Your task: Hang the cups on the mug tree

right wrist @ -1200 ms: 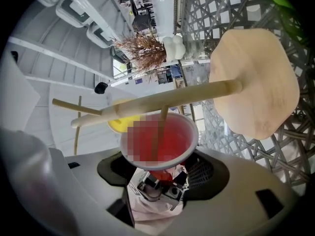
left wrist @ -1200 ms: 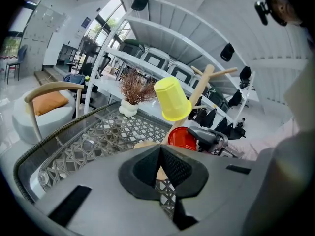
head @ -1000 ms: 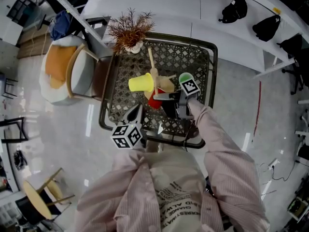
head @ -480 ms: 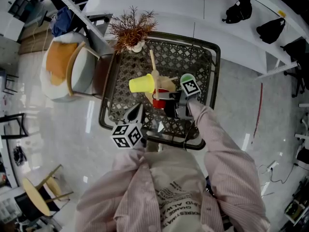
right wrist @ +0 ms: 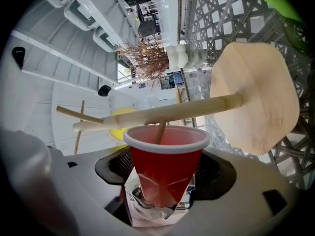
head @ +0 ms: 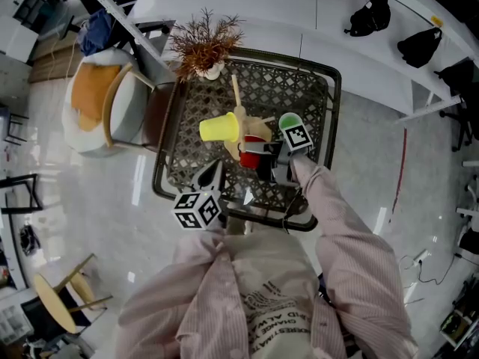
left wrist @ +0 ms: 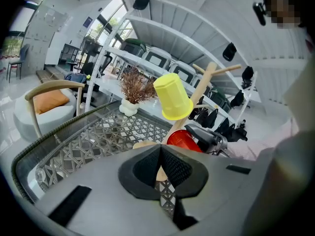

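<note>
A wooden mug tree (head: 236, 96) stands on the wicker table (head: 299, 88), with a yellow cup (head: 218, 129) hanging mouth-down on one of its pegs. In the right gripper view a red cup (right wrist: 165, 166) sits over a peg of the tree, whose base (right wrist: 256, 97) is just behind. My right gripper (right wrist: 165, 173) has the red cup between its jaws, which are opening; the pads stand off the cup's dented sides. A green cup (head: 287, 120) stands by that gripper's marker cube. My left gripper (head: 209, 176) hovers shut and empty near the table's front edge.
A dried plant in a white vase (head: 203, 45) stands at the table's far left corner. A chair with an orange cushion (head: 112, 111) is left of the table. White shelves with black bags (head: 367, 10) run behind it.
The red cup and my right gripper have shifted slightly right, closer against the tree. The left gripper has stayed where it was.
</note>
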Demonstrator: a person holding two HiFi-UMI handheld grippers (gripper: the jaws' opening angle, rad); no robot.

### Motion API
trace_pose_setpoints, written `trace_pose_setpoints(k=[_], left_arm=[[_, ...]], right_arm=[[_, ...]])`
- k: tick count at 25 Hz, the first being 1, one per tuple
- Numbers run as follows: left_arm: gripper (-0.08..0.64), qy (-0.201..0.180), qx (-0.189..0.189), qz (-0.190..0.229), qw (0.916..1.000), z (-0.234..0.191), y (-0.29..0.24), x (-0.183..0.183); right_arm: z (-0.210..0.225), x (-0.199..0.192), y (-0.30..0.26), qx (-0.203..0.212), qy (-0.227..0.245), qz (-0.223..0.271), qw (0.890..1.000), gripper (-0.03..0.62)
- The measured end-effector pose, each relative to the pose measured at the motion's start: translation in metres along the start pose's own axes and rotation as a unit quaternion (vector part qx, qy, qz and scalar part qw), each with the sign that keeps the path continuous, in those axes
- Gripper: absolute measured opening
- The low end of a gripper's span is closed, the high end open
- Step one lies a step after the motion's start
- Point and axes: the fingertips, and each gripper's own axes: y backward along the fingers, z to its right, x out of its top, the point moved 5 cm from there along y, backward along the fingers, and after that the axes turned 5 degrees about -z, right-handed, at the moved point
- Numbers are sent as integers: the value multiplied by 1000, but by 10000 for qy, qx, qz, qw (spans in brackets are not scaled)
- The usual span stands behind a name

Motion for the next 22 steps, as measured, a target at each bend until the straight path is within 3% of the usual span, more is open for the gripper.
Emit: trace_pose_setpoints(k=[22], left_arm=[[-2,-7,-109,-104,9999,13,19,-31]], right_arm=[[12,-38,13,164,27,419,9990,321]])
